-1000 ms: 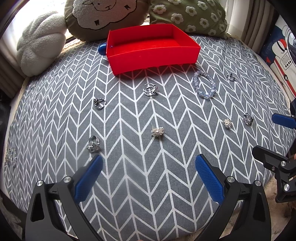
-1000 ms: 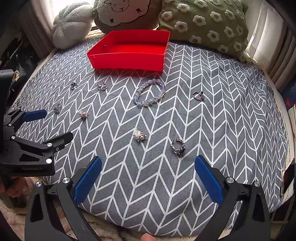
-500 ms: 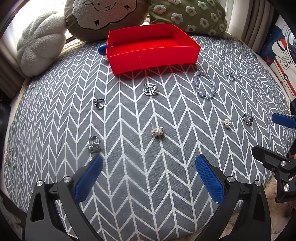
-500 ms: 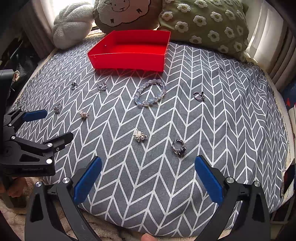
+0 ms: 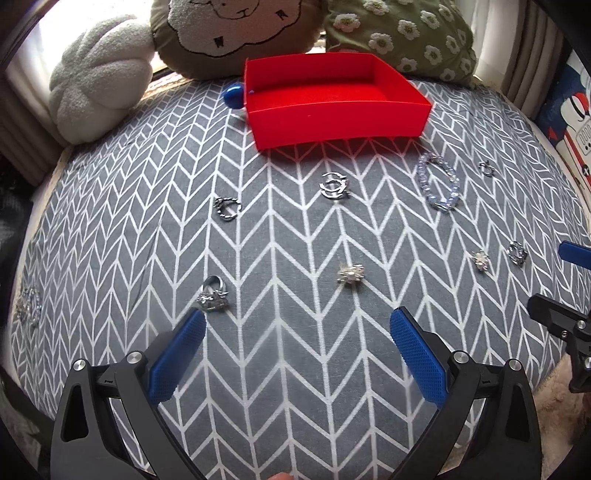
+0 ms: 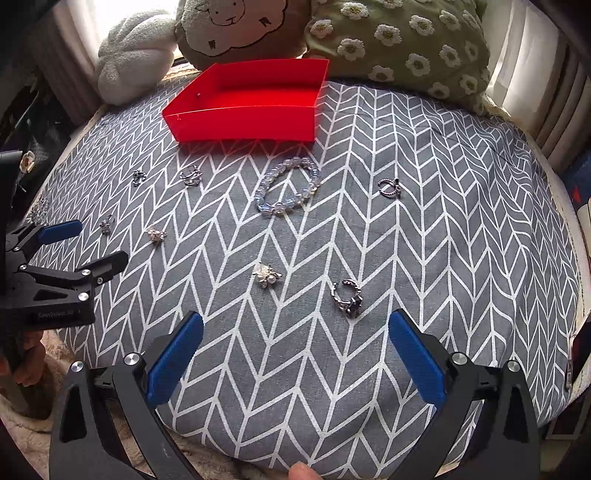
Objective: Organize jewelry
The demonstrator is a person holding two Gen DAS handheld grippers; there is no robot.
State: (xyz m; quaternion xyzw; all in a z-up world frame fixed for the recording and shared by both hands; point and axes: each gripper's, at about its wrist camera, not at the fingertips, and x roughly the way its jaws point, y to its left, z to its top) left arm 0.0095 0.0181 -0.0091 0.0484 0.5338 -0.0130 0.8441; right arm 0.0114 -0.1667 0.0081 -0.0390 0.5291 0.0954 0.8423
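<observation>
An empty red tray (image 5: pixel 343 122) (image 6: pixel 243 125) stands at the far side of a grey chevron cushion. Several silver rings and brooches lie scattered before it. In the left wrist view: a ring (image 5: pixel 213 295), a pearl brooch (image 5: pixel 350 274), a twisted ring (image 5: pixel 226 208), a crescent ring (image 5: pixel 334 185) and a blue bead bracelet (image 5: pixel 437 181). In the right wrist view: a dark-stone ring (image 6: pixel 347 296), a brooch (image 6: pixel 266 274) and the bracelet (image 6: pixel 288 189). My left gripper (image 5: pixel 295 325) is open and empty above the cushion's near edge. My right gripper (image 6: pixel 295 325) is open and empty too.
Pillows line the back: a white one (image 5: pixel 99 74), a sheep one (image 5: pixel 236 29) and a green flowered one (image 5: pixel 402 33). A blue ball (image 5: pixel 233 96) sits left of the tray. More small jewelry (image 5: pixel 27 306) lies at the cushion's left edge.
</observation>
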